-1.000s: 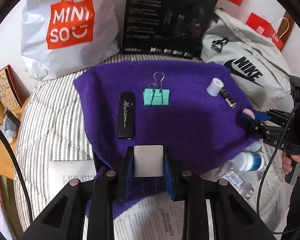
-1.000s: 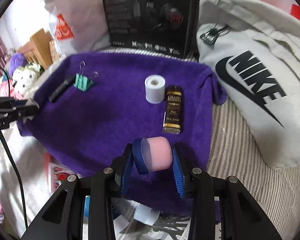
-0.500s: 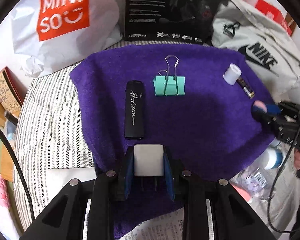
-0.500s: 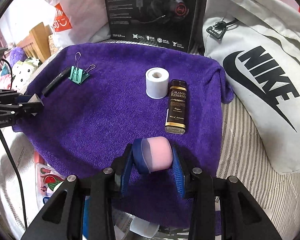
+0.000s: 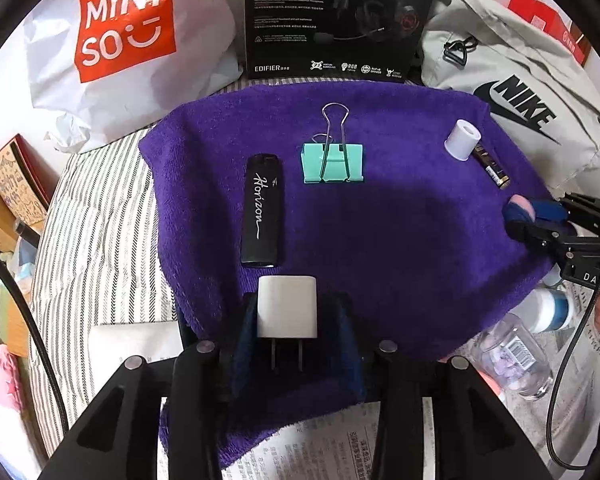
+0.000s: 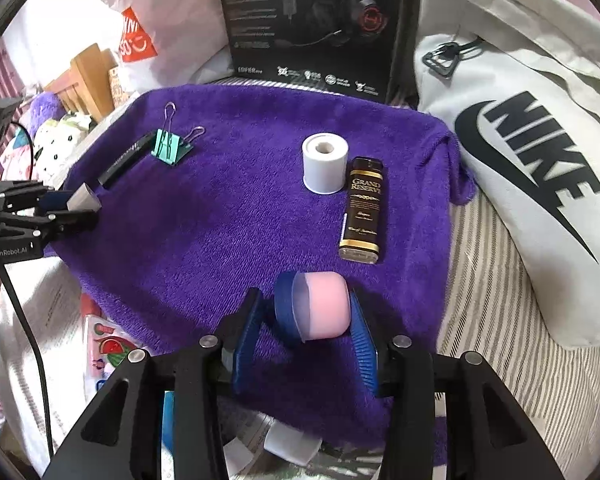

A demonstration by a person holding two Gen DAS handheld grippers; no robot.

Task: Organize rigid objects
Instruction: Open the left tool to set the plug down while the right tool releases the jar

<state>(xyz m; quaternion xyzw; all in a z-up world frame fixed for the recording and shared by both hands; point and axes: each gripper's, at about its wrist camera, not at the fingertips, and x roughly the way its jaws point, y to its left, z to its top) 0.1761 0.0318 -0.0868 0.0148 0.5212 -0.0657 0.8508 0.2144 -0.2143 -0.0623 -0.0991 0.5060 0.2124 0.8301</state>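
Observation:
A purple towel (image 5: pixel 400 240) carries a black lighter (image 5: pixel 262 210), a teal binder clip (image 5: pixel 332 162), a white roll (image 5: pixel 462 138) and a dark small bottle (image 5: pixel 492 166). My left gripper (image 5: pixel 296 308) is open at the towel's near edge. A white charger plug (image 5: pixel 287 307) lies between its fingers, with a gap on the right side. In the right wrist view my right gripper (image 6: pixel 306 300) is open around a pink cylinder with a blue cap (image 6: pixel 320 306), which rests on the towel (image 6: pixel 220 220) just in front of the bottle (image 6: pixel 362 208).
A white Miniso bag (image 5: pixel 116 40), a black headset box (image 5: pixel 332 16) and a grey Nike bag (image 5: pixel 512 80) stand behind the towel. A plastic bottle (image 5: pixel 516 356) and newspaper (image 5: pixel 320 452) lie off its near edge. Striped bedding (image 5: pixel 100 240) lies at the left.
Both grippers moved forward over the towel and lower. Their fingers have spread, letting go of the charger plug and the pink cylinder, which now rest on the towel.

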